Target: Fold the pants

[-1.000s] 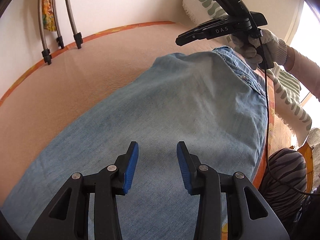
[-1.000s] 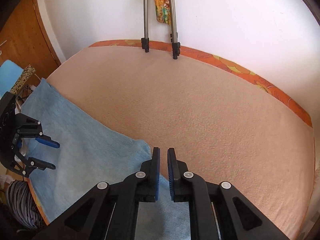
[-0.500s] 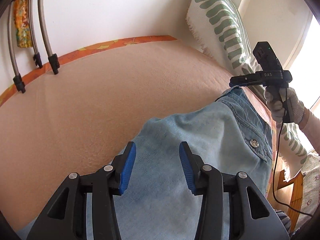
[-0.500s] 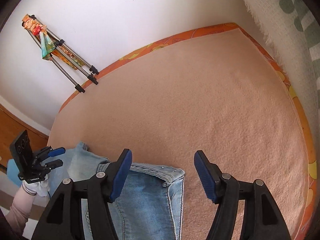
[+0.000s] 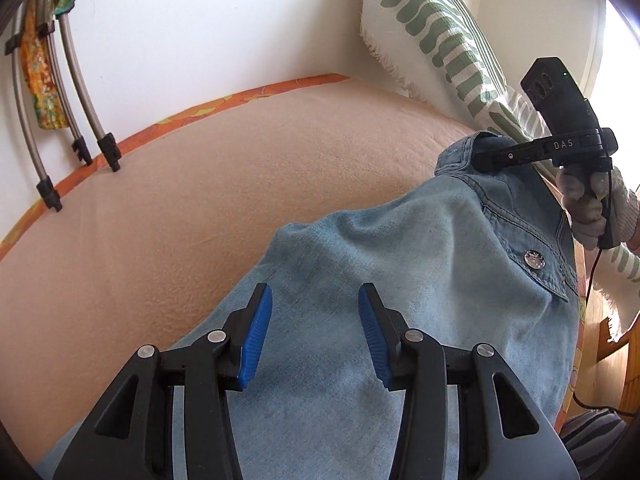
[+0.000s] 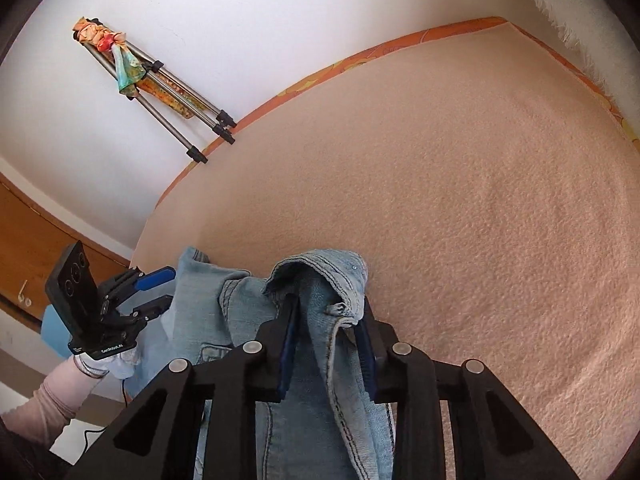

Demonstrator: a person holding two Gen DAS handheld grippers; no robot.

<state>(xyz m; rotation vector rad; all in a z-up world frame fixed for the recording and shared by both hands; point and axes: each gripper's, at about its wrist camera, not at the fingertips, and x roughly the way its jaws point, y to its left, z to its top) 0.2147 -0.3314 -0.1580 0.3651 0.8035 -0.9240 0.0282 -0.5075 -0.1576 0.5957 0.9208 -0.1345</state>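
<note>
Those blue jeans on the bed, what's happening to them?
A person is folding light blue denim pants on a peach blanket-covered bed. The right gripper is closed around the bunched waistband, lifting that end. The left gripper hangs open above the fabric, holding nothing.

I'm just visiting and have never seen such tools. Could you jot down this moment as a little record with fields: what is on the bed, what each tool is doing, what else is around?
garment: light blue denim pants lying on the peach blanket
right gripper: its fingers stand on either side of the bunched waistband; whether they are clamped shut cannot be told
left gripper: open, blue fingers apart above the fabric, holding nothing
beside the bed: green-patterned pillow against the wall
at the wall: tripod legs
</note>
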